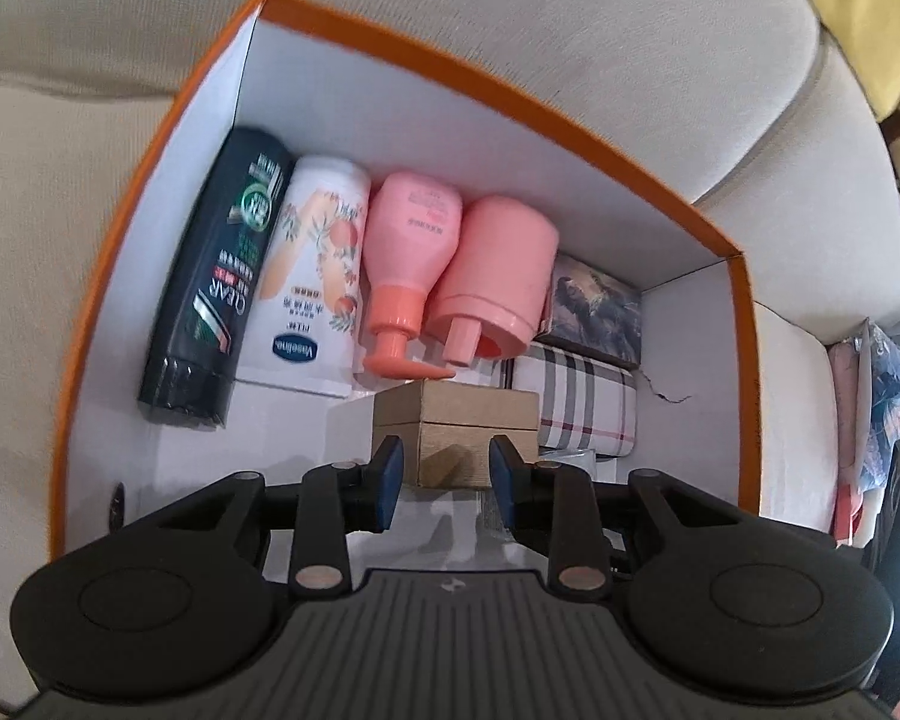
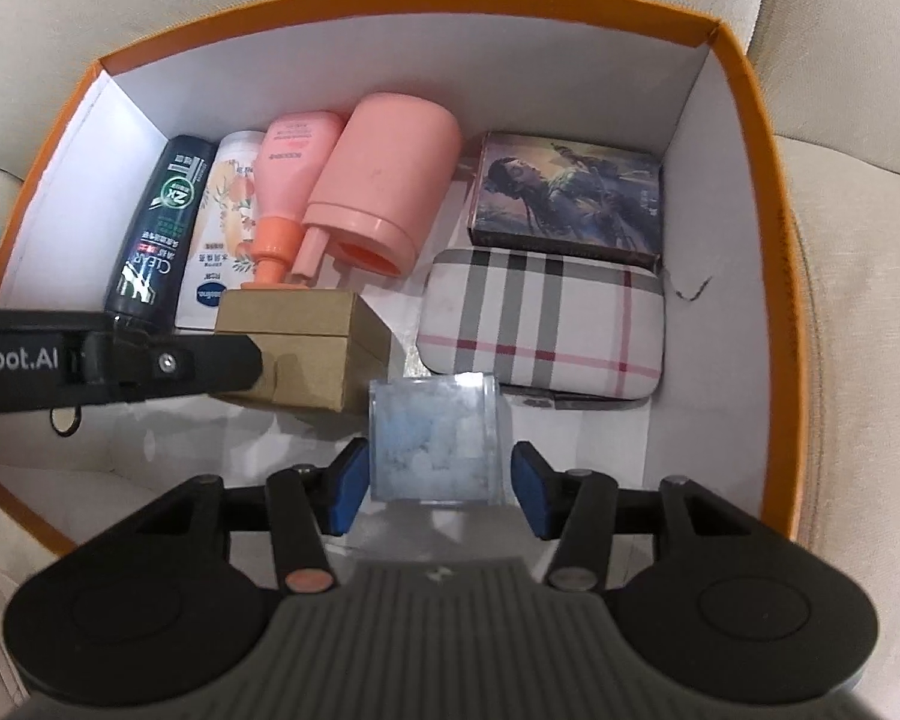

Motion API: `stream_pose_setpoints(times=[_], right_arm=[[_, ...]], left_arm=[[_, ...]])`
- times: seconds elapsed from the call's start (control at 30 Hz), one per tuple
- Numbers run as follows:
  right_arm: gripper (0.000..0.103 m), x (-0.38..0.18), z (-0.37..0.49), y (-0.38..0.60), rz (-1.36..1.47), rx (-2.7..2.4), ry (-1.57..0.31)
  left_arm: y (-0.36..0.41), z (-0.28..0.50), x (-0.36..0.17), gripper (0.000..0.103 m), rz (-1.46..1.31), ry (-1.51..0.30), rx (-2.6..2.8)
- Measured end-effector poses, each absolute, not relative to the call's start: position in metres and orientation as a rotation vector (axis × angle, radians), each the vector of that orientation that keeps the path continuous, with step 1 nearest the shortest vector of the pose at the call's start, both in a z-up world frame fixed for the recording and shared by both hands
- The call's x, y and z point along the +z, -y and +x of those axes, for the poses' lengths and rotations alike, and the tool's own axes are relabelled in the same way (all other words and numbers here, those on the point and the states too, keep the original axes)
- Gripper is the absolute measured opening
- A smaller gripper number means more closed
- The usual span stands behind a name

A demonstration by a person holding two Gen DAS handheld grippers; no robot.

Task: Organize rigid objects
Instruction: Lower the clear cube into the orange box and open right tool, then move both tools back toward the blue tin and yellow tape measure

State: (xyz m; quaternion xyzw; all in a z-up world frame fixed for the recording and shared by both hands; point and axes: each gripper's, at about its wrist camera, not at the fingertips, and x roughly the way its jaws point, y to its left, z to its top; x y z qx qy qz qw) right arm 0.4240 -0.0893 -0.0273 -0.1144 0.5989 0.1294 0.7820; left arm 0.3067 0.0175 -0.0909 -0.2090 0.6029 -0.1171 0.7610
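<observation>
An orange-rimmed white box (image 1: 744, 324) (image 2: 774, 192) sits on a beige sofa. Inside lie a dark CLEAR bottle (image 1: 210, 276) (image 2: 156, 228), a white Vaseline bottle (image 1: 315, 270) (image 2: 225, 222), a pink pump bottle (image 1: 408, 252) (image 2: 288, 174), a pink cup (image 1: 498, 264) (image 2: 384, 174), a picture box (image 1: 594, 312) (image 2: 570, 198) and a plaid case (image 1: 582, 408) (image 2: 546, 318). My left gripper (image 1: 447, 465) is open around a brown cardboard box (image 1: 462, 429) (image 2: 312, 348), pads just apart from its sides. My right gripper (image 2: 435, 486) is open around a clear plastic cube (image 2: 435, 438) with pale blue contents.
The left gripper's arm (image 2: 90, 360) reaches in from the left in the right wrist view. The sofa cushions (image 1: 510, 30) surround the box. Yellow fabric (image 1: 858, 0) and patterned cloth (image 1: 888, 408) lie at the right.
</observation>
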Motion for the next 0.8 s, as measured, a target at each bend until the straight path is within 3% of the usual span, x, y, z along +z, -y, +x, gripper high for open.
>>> stream_pose_setpoints(times=[0.1,0.5,0.8], right_arm=[[0.049,-0.024,0.42,0.09,-0.239,0.254,-1.291],[0.049,-0.02,0.405,0.085,-0.205,0.175,-1.205],[0.049,0.029,0.351,0.084,-0.192,0.207,-0.974]], left_arm=[[-0.015,0.301,-0.083,0.034,-0.418,-1.28,-0.262],[-0.018,0.271,-0.052,0.034,-0.387,-1.159,-0.246],[-0.006,0.218,-0.009,0.034,-0.353,-1.005,-0.27]])
